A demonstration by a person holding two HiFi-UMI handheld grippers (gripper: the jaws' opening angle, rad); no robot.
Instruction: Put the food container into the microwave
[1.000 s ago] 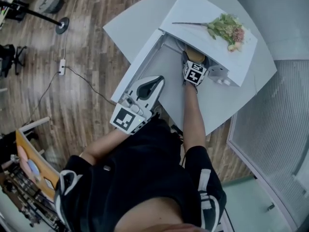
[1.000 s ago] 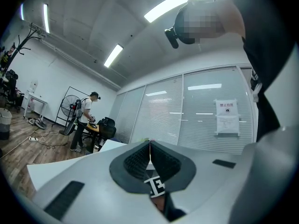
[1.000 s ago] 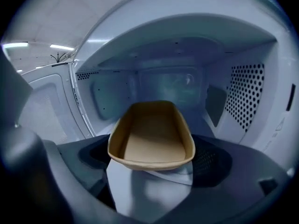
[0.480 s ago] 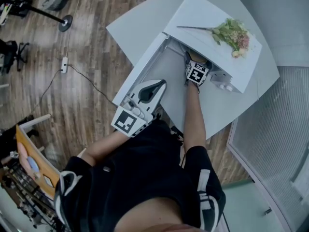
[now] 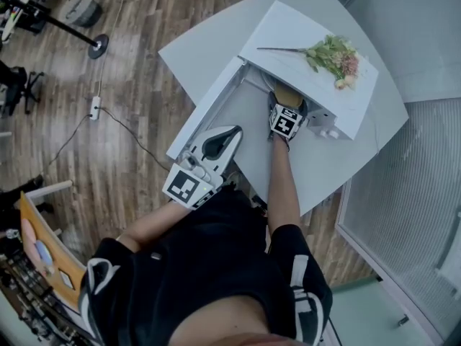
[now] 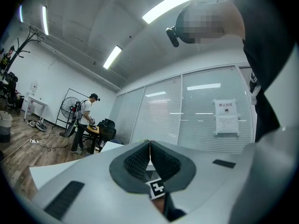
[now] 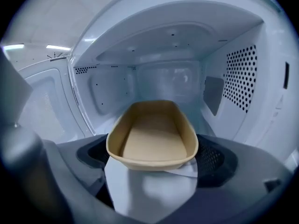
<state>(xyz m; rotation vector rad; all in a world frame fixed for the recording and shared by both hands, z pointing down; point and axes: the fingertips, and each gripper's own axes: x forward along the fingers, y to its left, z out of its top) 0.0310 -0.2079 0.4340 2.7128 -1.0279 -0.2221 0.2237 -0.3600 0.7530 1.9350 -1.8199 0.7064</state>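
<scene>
Right gripper [image 7: 156, 158] clamps the near end of the shallow tan oval food container [image 7: 152, 134], which is empty. Left gripper [image 6: 149, 154]: jaws pressed together on nothing, parked by the open white door [image 5: 205, 110]. Container is inside the white microwave cavity [image 7: 233, 78]; floor contact unclear, probably hovering. Remaining: set down, let go, withdraw. Versus a second ago: reach barely changed

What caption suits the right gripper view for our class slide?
Right hand-held gripper holds a shallow tan oval food container at the mouth of the open white microwave.
</scene>
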